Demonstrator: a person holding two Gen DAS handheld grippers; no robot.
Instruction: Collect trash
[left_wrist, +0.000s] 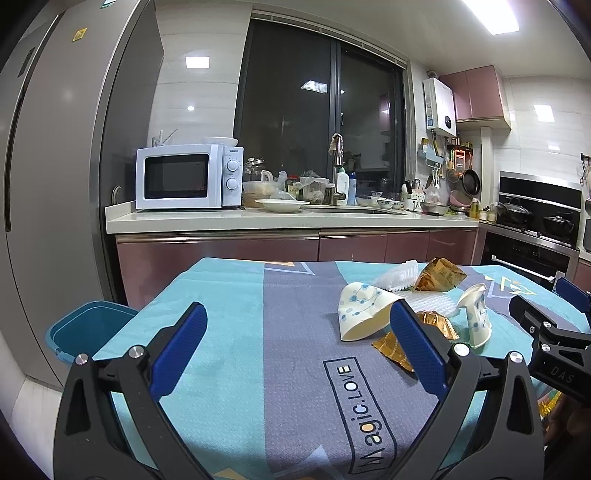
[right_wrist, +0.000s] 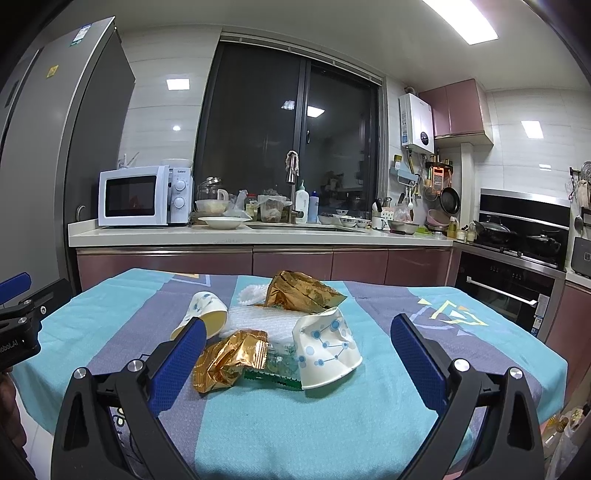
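- Long white ceiling light panel (right_wrist: 466, 20) at one o'clock is blazing, overexposing itself.
- Tall dark glass window (left_wrist: 317, 110) is mirroring lamp reflections.
- Fisheye distortion is bowing the grey steel refrigerator (left_wrist: 48, 184) at nine o'clock; corners are vignetting black.
- Focus is staying sharp centrally.

The right tongs (right_wrist: 298, 349) hang wide apart over crushed paper cups (right_wrist: 327, 349) and gold wrappers (right_wrist: 231, 360) heaped on the bench (right_wrist: 388, 406).
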